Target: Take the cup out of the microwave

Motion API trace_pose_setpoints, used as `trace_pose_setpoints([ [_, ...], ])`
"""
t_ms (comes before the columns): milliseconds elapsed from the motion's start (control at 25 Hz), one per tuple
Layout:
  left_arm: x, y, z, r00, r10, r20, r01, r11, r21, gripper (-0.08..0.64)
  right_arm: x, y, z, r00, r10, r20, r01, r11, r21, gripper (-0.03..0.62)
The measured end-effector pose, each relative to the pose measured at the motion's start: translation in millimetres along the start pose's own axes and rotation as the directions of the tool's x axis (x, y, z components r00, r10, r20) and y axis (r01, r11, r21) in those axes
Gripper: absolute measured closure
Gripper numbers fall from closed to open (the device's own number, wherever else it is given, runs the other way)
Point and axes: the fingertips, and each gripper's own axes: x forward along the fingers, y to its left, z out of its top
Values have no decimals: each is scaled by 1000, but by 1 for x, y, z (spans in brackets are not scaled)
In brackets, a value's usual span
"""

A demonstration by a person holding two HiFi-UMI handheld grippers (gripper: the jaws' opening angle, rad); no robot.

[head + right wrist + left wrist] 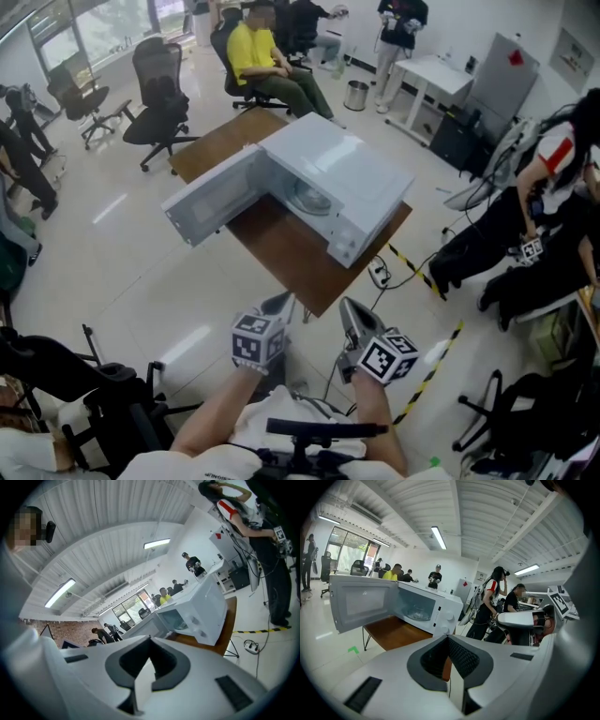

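Currently standing well back from the microwave (337, 169), seen at 12 o'clock on a wooden desk (291, 264). Noted its door (211, 202) swung wide toward 9 o'clock, leaving the cavity exposed. Spotted the cup (417, 613) inside on the cavity floor. Looks like clear glass, faint against the white walls and hard to outline.

Found the left tongs (278, 302) at 6 o'clock, low in the head view, closed tip to tip with nothing between. Read the right tongs (349, 309) just beside, toward 5 o'clock, as closed and empty too. Judged neither near the oven; approach step only, cup untouched.

Risks, by judgement:
- Could clip the open door on the way in, given its reach across the left tongs' likely line.
- Must open before reaching the cup. Arriving closed would shove it toward the back wall or tip it.
- Expect slick glass to slip under a shallow or off-centre pinch.
- Could catch the cavity roof or front lip on the way out and knock the cup loose.
- Should watch the power strip (380, 273) on the floor, at 4 o'clock from the microwave. Trip hazard when stepping forward.
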Motion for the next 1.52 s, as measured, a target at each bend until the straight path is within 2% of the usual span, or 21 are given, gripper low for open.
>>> trace_pose_setpoints([
  [600,91,68,49,998,-37,-47,39,998,39,560,76,-17,62,998,-46,34,47,998,-38,588],
  [880,124,98,63,996,-42,-74,47,996,69,555,113,-33,74,992,-124,14,124,992,-35,588],
  [1160,164,122,75,994,-64,-93,75,991,115,554,137,-33,83,988,-152,17,153,987,-55,586],
  [1200,171,125,75,993,-59,-100,71,990,124,525,138,-34,84,987,-159,19,160,986,-54,588],
  [1320,196,135,73,991,-41,-124,60,986,157,350,136,-39,90,982,-186,33,188,981,-49,587],
  [1520,239,151,78,993,9,-116,18,974,227,211,136,-46,99,973,-224,50,226,973,-43,587],
])
